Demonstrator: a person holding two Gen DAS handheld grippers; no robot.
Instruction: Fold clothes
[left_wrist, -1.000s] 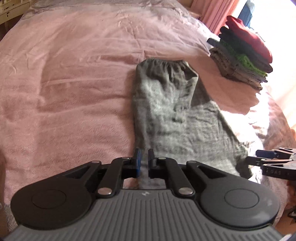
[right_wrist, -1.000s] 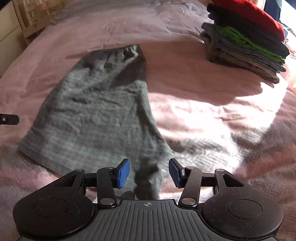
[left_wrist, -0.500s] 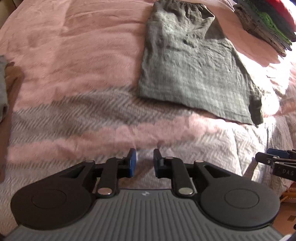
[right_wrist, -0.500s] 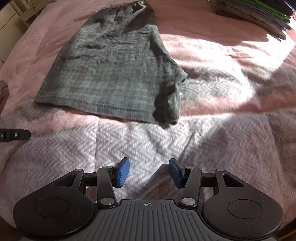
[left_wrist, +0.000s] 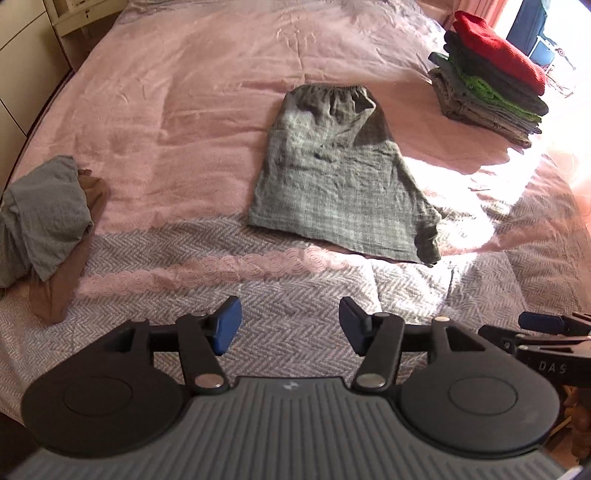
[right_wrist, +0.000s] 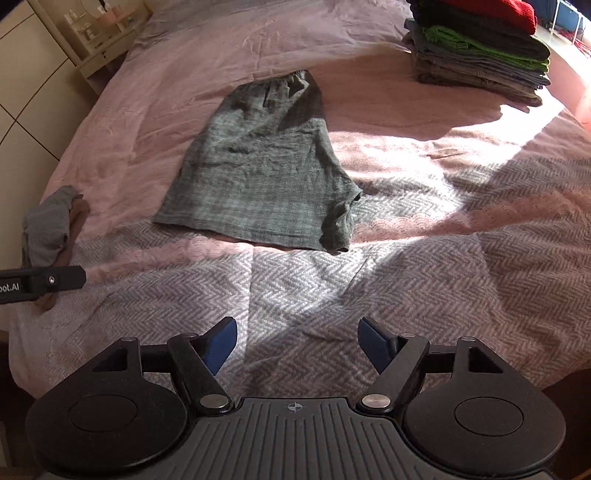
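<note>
At mid-bed, the grey shorts (left_wrist: 343, 177) lie flat, folded lengthwise, waistband at the far end, right hem corner curled under. Bring the left gripper (left_wrist: 290, 325) and right gripper (right_wrist: 297, 345), whose jaws have just been opening and stand spread and empty, onto the hem corners; smooth the curl, then fold toward the waistband.

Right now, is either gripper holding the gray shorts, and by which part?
Neither. The left gripper and right gripper have just been opening, with nothing between their jaws; the gray shorts lie flat, untouched.
</note>
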